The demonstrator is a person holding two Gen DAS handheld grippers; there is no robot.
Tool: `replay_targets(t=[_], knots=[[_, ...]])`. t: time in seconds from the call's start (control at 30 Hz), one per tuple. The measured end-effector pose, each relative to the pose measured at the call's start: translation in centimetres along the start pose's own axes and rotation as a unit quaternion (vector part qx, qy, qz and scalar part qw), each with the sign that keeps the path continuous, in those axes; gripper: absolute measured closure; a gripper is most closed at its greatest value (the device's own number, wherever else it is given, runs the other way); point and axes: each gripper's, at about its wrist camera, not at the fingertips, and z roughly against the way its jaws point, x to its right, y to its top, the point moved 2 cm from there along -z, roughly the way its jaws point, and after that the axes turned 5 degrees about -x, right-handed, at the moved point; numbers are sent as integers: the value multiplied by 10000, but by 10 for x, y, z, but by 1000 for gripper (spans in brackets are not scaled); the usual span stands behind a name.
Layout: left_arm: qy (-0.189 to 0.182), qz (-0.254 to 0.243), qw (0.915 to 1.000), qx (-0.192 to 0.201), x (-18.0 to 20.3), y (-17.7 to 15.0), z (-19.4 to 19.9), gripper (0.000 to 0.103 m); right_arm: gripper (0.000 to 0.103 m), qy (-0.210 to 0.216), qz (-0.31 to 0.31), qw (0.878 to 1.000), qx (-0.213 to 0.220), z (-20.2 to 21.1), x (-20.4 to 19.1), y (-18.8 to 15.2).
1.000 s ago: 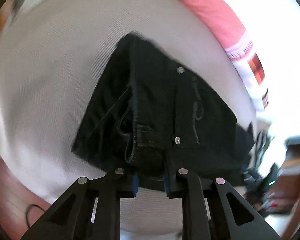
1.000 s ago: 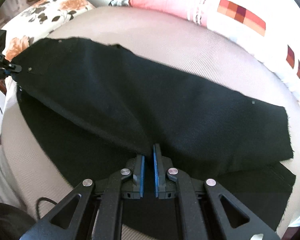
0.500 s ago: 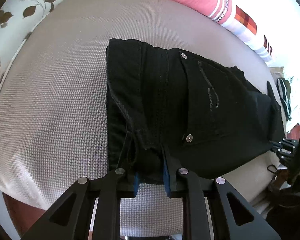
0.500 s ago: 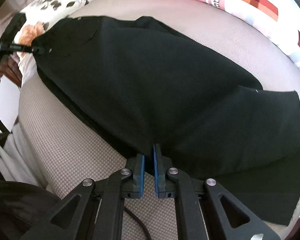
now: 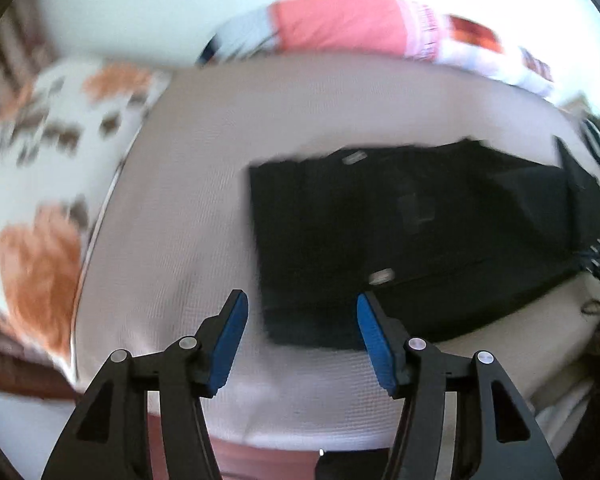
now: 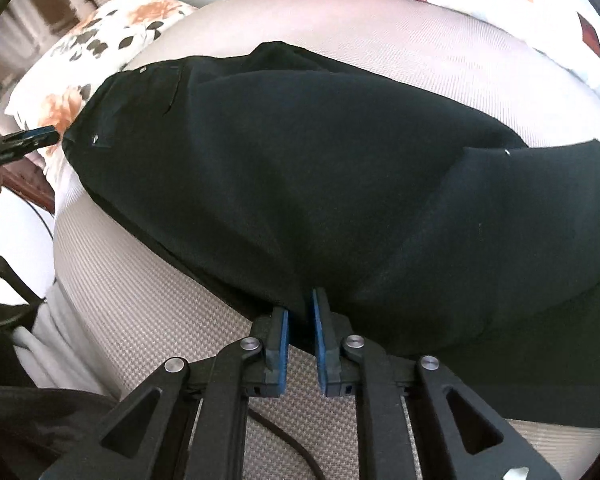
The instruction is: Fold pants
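Note:
Black pants [image 5: 400, 240] lie on a beige woven cushion [image 5: 204, 200], folded lengthwise, waistband end toward my left gripper. My left gripper [image 5: 300, 320] is open and empty, its blue pads either side of the waistband's near corner, just above it. In the right wrist view the pants [image 6: 320, 168] spread wide across the cushion. My right gripper [image 6: 300, 312] is shut on the near edge of the pants fabric. The left gripper's tip [image 6: 24, 142] shows at the far left, by the waistband.
A floral pillow [image 5: 40, 184] lies left of the cushion, also in the right wrist view [image 6: 112, 28]. A pink and white checked pillow [image 5: 360, 28] lies along the back. A dark cable [image 6: 296, 444] runs under the right gripper.
My left gripper has let go of the waistband and opened wide, pulling back a little. The pants have settled flat. My right gripper still holds the fabric edge.

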Motion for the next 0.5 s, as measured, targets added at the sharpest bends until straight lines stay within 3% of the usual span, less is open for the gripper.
replay_targets(t=[0.07,0.17,0.33,0.5], knots=[[-192,-391,9989,174,29,5,5,45,91,82,-122,9999,29,2,3,1],[-717,-1146,9905,258,88,12,0,45,91,267,-350,9990,78,7,10,5],[-1497,-2158,9646,240,184,22,-20,45,91,319,-487,9983,101,8,12,8],[-1749,-2717,9463,78,247,32,-50,45,91,338,-520,9980,130,10,14,8]])
